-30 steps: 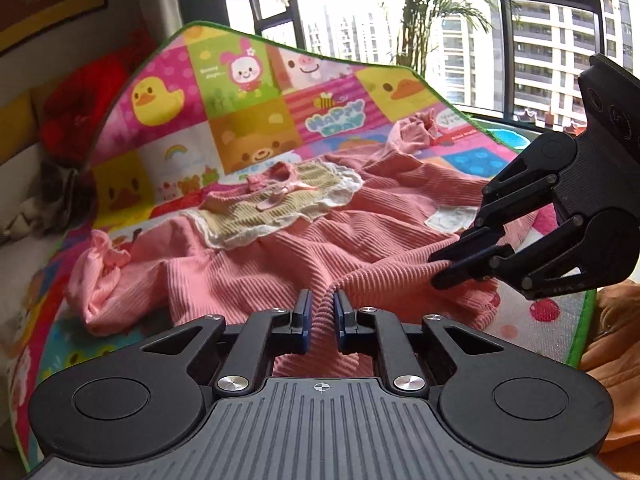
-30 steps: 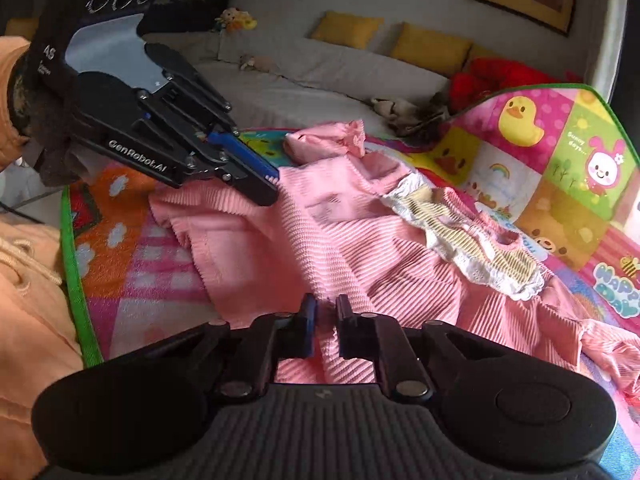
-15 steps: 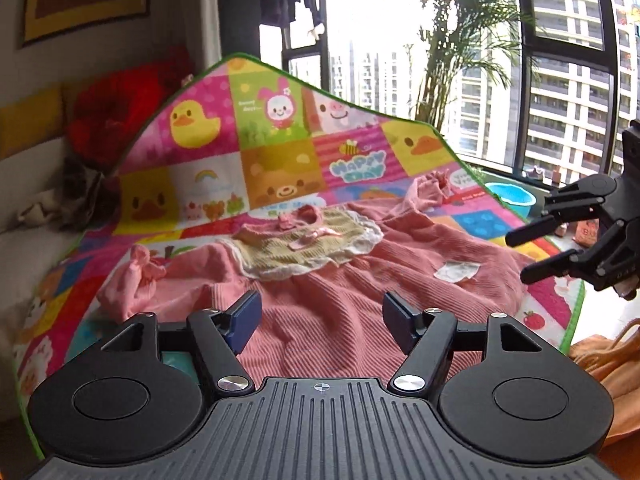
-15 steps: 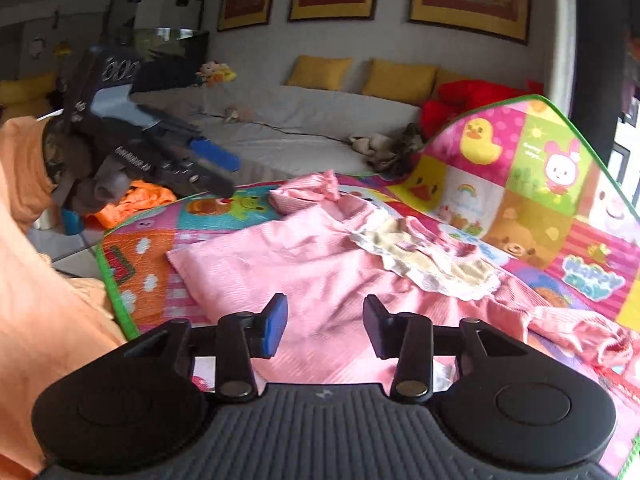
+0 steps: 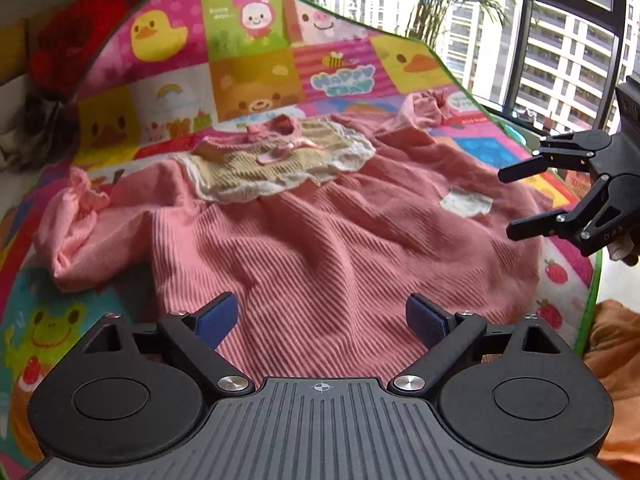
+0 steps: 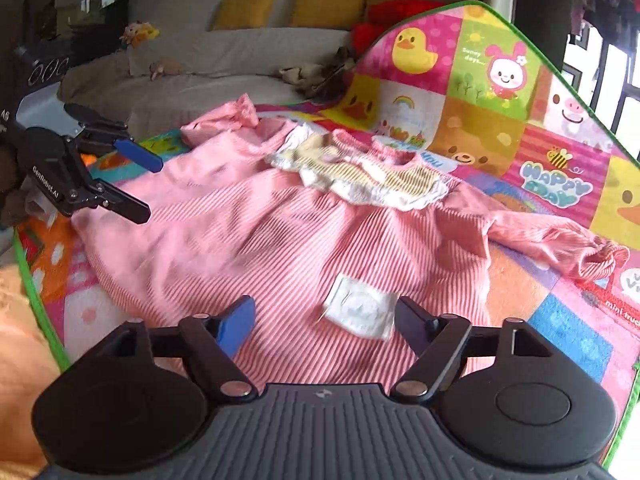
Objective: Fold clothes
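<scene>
The left gripper point(image 5: 322, 316) occupies the 6 o'clock foreground of the left wrist view with its jaws spread wide and nothing between them; its blue pads point(image 5: 216, 316) hover above the lower hem of the pink ribbed dress point(image 5: 320, 248), and whether they touch the cloth cannot be determined. The right gripper point(image 6: 324, 318) is likewise wide and empty, positioned over the hem with a white sewn label point(image 6: 358, 312) between its fingers. One second ago both grippers were pinched shut on the hem fabric; half a second ago they had released, and the opening is now wider in both views. The dress lies spread flat, front up, on the patchwork play mat point(image 5: 256, 76), filling the centre of each view. Its hem edge is hidden behind both gripper bodies. In the left wrist view the right gripper appears at 3 o'clock, partly cut off by the frame edge; in the right wrist view the left gripper appears at 9 o'clock, similarly cropped. Motion blur softens the fabric at 9 o'clock in the right wrist view. Farther out, a cream lace-edged bib panel point(image 5: 276, 160) sits at the dress neckline, and the sleeves are bunched at 9 and 1 o'clock. At 12 o'clock the mat curls upward. A sofa with yellow cushions point(image 6: 244, 10) stands beyond.
</scene>
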